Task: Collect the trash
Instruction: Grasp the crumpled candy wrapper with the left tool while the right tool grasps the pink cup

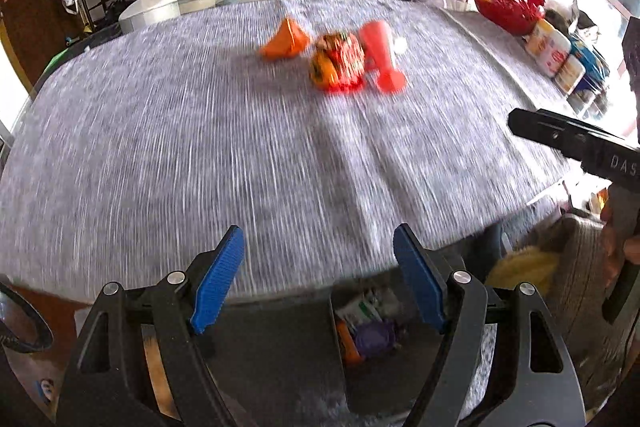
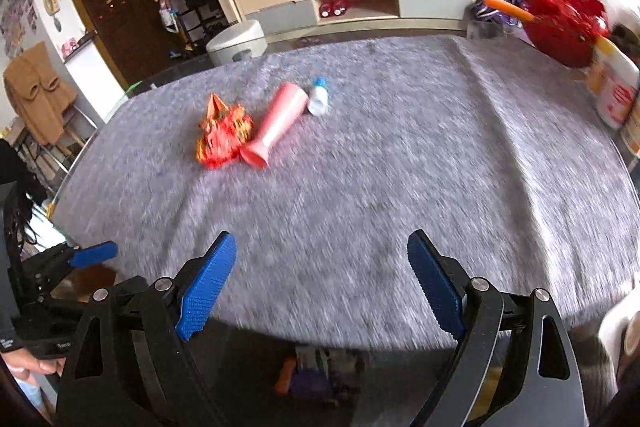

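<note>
Both grippers are held above the near edge of a table covered with a grey cloth (image 1: 168,147). The left gripper (image 1: 318,277) is seen with its jaws wide and nothing between them; the right gripper (image 2: 320,285) is likewise spread wide and empty. The trash is found well ahead of both, towards the far side of the cloth: a crumpled red wrapper (image 2: 224,137), a pink tube (image 2: 278,121) lying just beside it on its right, a small white bottle (image 2: 319,99) at the tube's far end, and an orange wrapper (image 1: 286,41) left of the heap. More litter is seen in a bin (image 1: 370,331) below the table edge.
</note>
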{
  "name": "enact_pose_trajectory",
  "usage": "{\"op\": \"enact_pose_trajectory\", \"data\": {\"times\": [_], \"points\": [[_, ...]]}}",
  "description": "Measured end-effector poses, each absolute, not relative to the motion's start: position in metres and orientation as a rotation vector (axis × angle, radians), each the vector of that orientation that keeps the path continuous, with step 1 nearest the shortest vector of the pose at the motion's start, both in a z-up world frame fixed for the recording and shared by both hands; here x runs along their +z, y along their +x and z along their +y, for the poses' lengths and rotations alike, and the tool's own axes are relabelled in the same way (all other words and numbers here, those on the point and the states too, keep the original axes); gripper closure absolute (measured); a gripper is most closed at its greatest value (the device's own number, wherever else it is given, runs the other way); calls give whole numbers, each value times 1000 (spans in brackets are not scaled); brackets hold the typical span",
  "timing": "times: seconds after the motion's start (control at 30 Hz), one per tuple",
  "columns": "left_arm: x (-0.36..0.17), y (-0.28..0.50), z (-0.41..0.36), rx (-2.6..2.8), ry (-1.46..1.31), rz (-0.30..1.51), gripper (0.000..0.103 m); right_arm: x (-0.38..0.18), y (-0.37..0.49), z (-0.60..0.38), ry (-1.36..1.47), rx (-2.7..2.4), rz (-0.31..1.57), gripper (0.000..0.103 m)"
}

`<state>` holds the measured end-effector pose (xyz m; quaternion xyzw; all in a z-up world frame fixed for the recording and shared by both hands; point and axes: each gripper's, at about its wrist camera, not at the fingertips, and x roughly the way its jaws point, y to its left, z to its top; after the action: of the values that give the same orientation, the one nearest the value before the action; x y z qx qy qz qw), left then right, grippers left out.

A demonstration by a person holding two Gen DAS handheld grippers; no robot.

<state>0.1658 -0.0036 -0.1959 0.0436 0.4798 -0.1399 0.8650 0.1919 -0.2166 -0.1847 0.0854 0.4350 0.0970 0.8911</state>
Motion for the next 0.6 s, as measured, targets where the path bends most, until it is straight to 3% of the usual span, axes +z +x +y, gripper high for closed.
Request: {"op": "enact_pose_trajectory", "data": {"times": [0.3, 0.4, 0.53, 0.6], "points": [[-186, 224, -17, -290, 123, 961, 30, -183, 255, -200, 182, 199, 894, 16], [-185, 240, -21, -285, 128, 952, 31, -185, 274, -195, 212, 219, 901, 27], [-184, 258, -26, -299, 118, 944, 41, -194, 299, -192, 273, 239, 924, 49], [-185, 266, -29, -304, 115, 944, 44, -200, 307, -192, 296, 243, 940, 54]]}}
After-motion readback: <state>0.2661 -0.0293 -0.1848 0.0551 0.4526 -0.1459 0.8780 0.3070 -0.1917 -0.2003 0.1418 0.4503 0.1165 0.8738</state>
